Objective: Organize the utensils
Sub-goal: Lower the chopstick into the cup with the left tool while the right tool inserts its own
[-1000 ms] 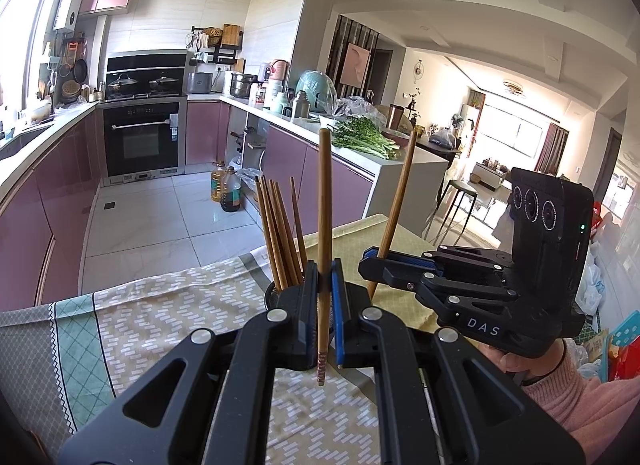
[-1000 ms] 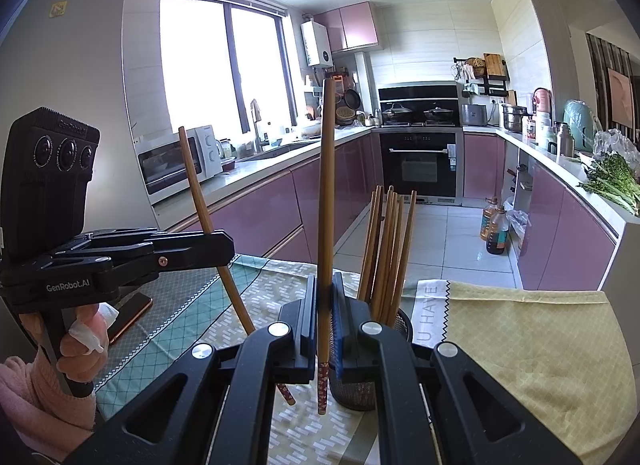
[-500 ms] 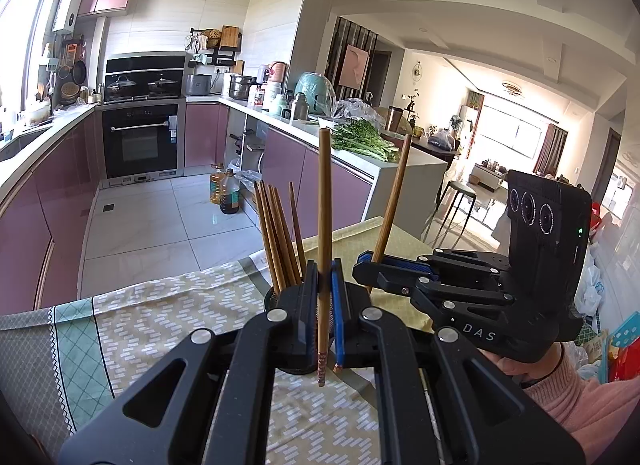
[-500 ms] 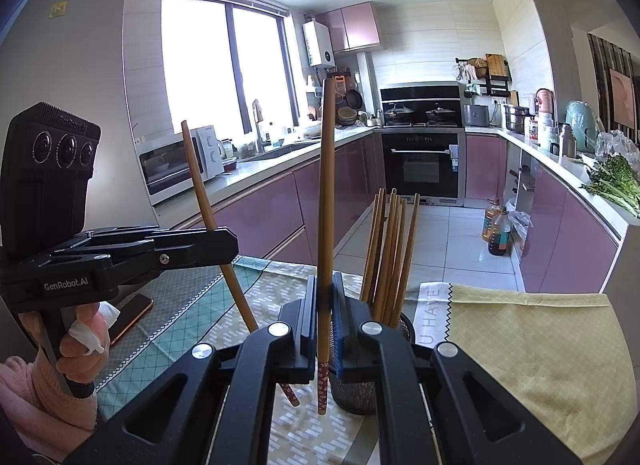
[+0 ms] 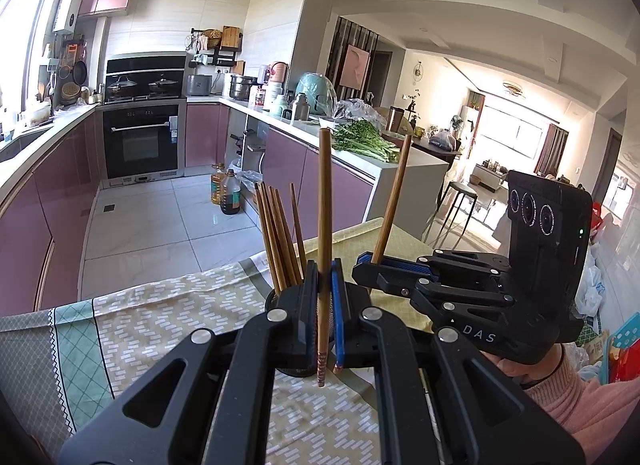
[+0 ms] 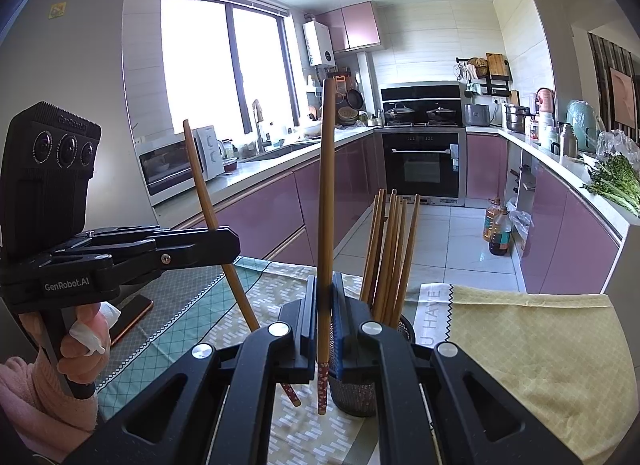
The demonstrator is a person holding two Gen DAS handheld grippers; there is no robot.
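Left wrist view: my left tool clamps one upright chopstick; my right tool clamps another chopstick, both above the tabletop beside the chopstick holder.

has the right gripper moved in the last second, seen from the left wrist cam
Barely, if at all. The right gripper, shut on a chopstick, has edged left at most: its chopstick's tip stays near the greens on the counter.

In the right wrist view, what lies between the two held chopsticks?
Only patterned tablecloth shows between the left hand-held gripper's tilted chopstick and the right hand-held gripper's upright chopstick.
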